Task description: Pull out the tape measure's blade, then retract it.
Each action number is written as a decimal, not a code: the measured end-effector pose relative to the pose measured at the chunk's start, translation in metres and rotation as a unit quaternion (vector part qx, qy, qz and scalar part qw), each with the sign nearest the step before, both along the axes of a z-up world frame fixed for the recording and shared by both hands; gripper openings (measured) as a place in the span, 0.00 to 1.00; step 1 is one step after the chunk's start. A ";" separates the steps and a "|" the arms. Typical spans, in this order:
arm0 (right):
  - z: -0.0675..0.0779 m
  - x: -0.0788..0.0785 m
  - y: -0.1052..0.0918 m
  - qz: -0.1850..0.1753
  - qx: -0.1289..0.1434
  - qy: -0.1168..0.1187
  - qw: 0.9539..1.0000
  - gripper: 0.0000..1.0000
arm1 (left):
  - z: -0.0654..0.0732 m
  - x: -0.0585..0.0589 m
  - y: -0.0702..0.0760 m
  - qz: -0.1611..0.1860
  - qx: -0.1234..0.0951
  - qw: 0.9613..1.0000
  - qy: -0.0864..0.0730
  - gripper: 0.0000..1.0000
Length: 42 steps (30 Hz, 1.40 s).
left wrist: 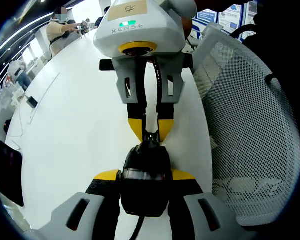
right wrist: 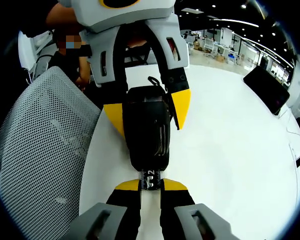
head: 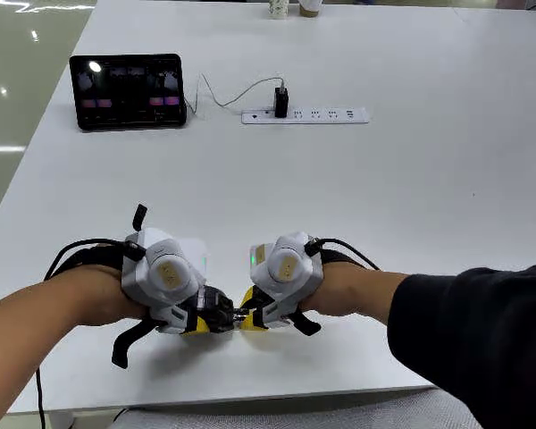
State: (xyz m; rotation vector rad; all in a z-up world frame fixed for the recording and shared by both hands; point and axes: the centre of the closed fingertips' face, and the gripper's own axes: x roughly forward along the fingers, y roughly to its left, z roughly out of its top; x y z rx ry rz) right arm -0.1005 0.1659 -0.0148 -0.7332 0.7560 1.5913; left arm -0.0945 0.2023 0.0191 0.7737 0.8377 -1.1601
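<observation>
I am clamping the left gripper (left wrist: 145, 175) around the black tape measure (right wrist: 147, 125), holding its case at the near edge of the white table (head: 339, 197). I am pinching the right gripper (right wrist: 150, 187) shut on the blade (right wrist: 150, 175), which is sticking only a short way out of the case. The grippers are facing each other, tips almost meeting.

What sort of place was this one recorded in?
Likely an office or lab workspace: a big white table with a tablet and power strip on it, and a mesh chair beside it.
</observation>
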 end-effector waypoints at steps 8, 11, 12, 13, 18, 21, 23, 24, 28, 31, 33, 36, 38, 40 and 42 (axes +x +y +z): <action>0.000 0.000 -0.004 0.006 -0.005 -0.004 1.000 0.11 | 0.000 0.000 0.000 -0.001 -0.001 1.000 0.001 0.31; 0.000 0.000 -0.005 0.007 -0.006 -0.004 1.000 0.11 | 0.000 0.000 0.000 -0.002 0.000 1.000 0.001 0.31; 0.000 0.000 -0.006 0.006 -0.007 -0.003 1.000 0.11 | 0.000 0.000 0.000 -0.001 0.000 1.000 0.001 0.31; 0.000 0.000 -0.006 0.006 -0.007 -0.003 1.000 0.11 | 0.000 0.000 0.000 -0.001 0.000 1.000 0.001 0.31; 0.000 0.001 -0.008 0.009 -0.009 -0.005 1.000 0.11 | 0.000 0.000 0.000 -0.002 -0.001 1.000 0.001 0.31; -0.001 0.001 -0.009 0.009 -0.009 -0.005 1.000 0.11 | -0.001 0.000 0.000 -0.002 -0.001 1.000 0.001 0.31; -0.001 0.001 -0.010 0.008 -0.010 -0.005 1.000 0.11 | -0.001 0.000 0.000 -0.002 -0.001 1.000 0.001 0.31; -0.001 0.001 -0.010 0.009 -0.010 -0.006 1.000 0.11 | -0.001 0.000 0.000 -0.002 -0.001 1.000 0.001 0.31; -0.001 0.001 -0.013 0.009 -0.011 -0.007 1.000 0.11 | -0.001 0.000 0.000 -0.003 -0.001 1.000 0.001 0.31; 0.000 0.001 -0.014 0.008 -0.013 -0.006 1.000 0.11 | -0.001 0.000 0.000 -0.001 -0.001 1.000 0.001 0.31; 0.000 0.001 -0.015 0.010 -0.014 -0.007 1.000 0.11 | -0.001 0.000 0.000 0.000 -0.001 1.000 0.002 0.31; 0.000 0.001 -0.016 0.009 -0.014 -0.007 1.000 0.11 | -0.001 0.000 -0.001 0.000 -0.001 1.000 0.002 0.31; 0.000 0.002 -0.017 0.010 -0.014 -0.008 1.000 0.11 | -0.001 0.000 -0.001 0.001 -0.001 1.000 0.002 0.31; 0.000 0.002 -0.018 0.010 -0.014 -0.008 1.000 0.11 | -0.001 0.000 -0.001 0.001 -0.002 1.000 0.002 0.31; -0.001 0.002 -0.019 0.010 -0.015 -0.009 1.000 0.11 | -0.001 0.000 -0.001 0.002 -0.002 1.000 0.002 0.31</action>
